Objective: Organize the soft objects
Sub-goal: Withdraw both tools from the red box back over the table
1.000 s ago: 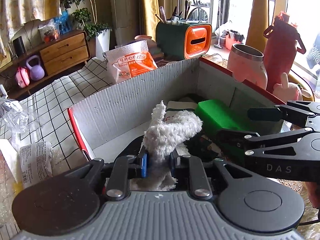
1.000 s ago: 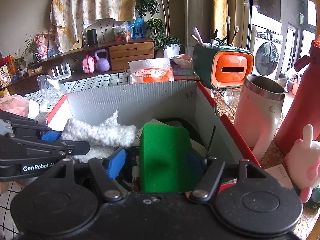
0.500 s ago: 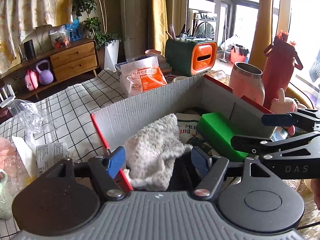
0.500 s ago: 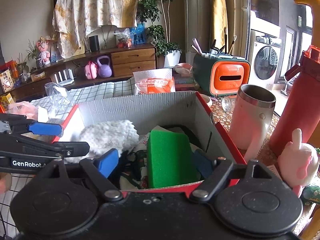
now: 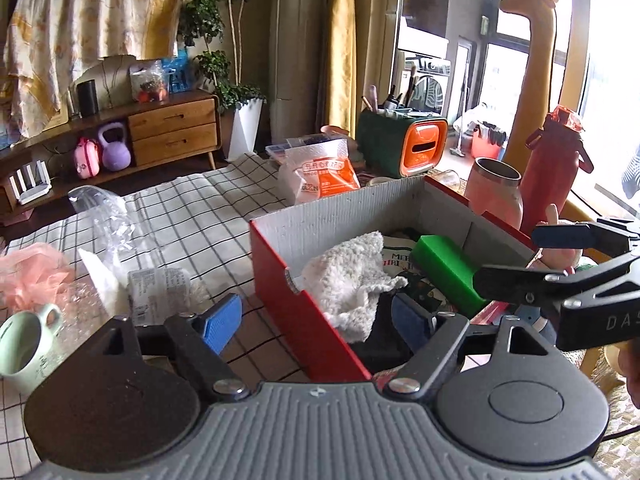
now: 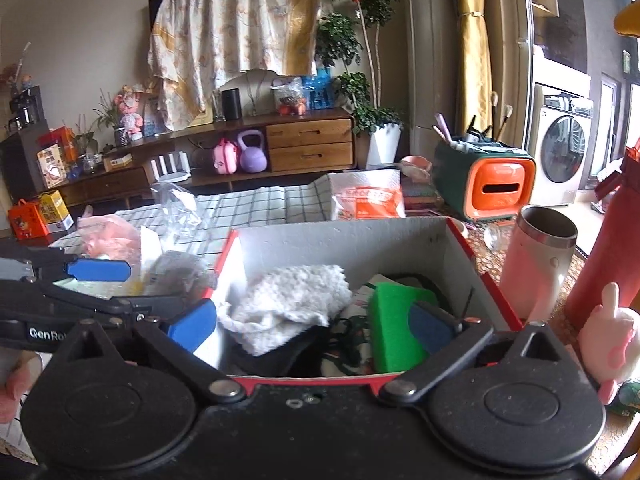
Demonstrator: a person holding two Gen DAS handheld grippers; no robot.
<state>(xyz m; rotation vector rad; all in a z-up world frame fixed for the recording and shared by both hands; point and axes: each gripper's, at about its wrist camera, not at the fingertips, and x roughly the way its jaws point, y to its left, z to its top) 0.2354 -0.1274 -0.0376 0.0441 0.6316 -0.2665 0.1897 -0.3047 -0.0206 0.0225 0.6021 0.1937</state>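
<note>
- Two handheld grippers are seen above the near side of a red cardboard box (image 5: 304,312) with a grey corrugated inside, which stands on a bench covered with a checked cloth (image 5: 188,216).
- Inside the box a white fluffy towel (image 5: 352,276) is seen crumpled against the left wall, part of it draped over dark fabric below.
- A green sponge block (image 5: 448,268) lies in the right half of the box, just beside the towel, with a printed cloth (image 5: 400,258) showing between them.
- The left gripper (image 5: 316,318) is seen with its blue-padded jaws wide apart and opening; nothing is pressed by them, one pad being outside the box's left wall and the other over the box's contents.
- The right gripper (image 6: 312,322) is likewise seen with jaws far apart and opening; the towel and sponge lie in the box beyond them, unclamped, and the right-hand pad is seen in front of the sponge.
- Beyond the box's left wall a pink bath pouf (image 5: 32,276), a pale green mug (image 5: 24,348) and crumpled clear plastic packaging (image 5: 104,216) are seen on the cloth.
- Past the box's far edge an orange-and-white pack (image 5: 320,176) and a green-and-orange organiser (image 5: 400,148) are placed.
- Off the box's right edge a pink steel tumbler (image 6: 536,256), a red bottle (image 6: 608,256) and a pink rabbit toy (image 6: 608,344) are stood.
</note>
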